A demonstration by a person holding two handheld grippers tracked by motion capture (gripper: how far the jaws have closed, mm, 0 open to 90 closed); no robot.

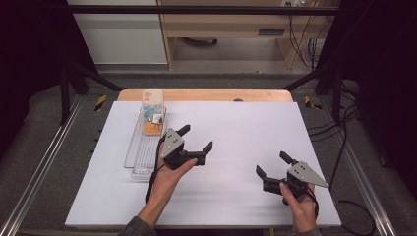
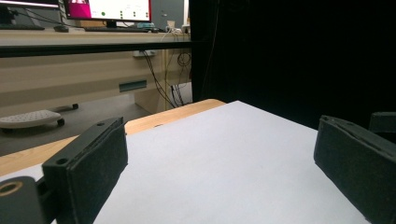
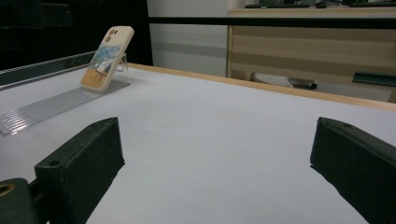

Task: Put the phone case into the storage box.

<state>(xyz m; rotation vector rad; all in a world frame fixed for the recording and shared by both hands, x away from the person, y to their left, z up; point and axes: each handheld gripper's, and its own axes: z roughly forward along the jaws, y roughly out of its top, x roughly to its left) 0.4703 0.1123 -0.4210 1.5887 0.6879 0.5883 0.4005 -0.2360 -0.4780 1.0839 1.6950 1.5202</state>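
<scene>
Your left gripper has its jaws spread wide with nothing between them; in the left gripper view both black pads stand far apart over bare white surface. It sits in your left hand above the table, just to the right of the clear tray, with the grey plate on top tilted toward you. Your right gripper is just as wide open and just as empty; in the right gripper view its pads frame only white sheet. Your right hand holds it near the front right part of the table, well apart from the left one, jaws pointing up and to the left.

The phone stands propped at the far end of the tray, leaning back at a tilt, its cream case with a blue and orange picture facing your right gripper. It is near your left gripper, just beyond and to the left of it, but not touching it. The tray lies lengthwise along the left side of the white sheet, which covers most of the wooden table. Past the far edge you can see a wooden desk and hanging cables
</scene>
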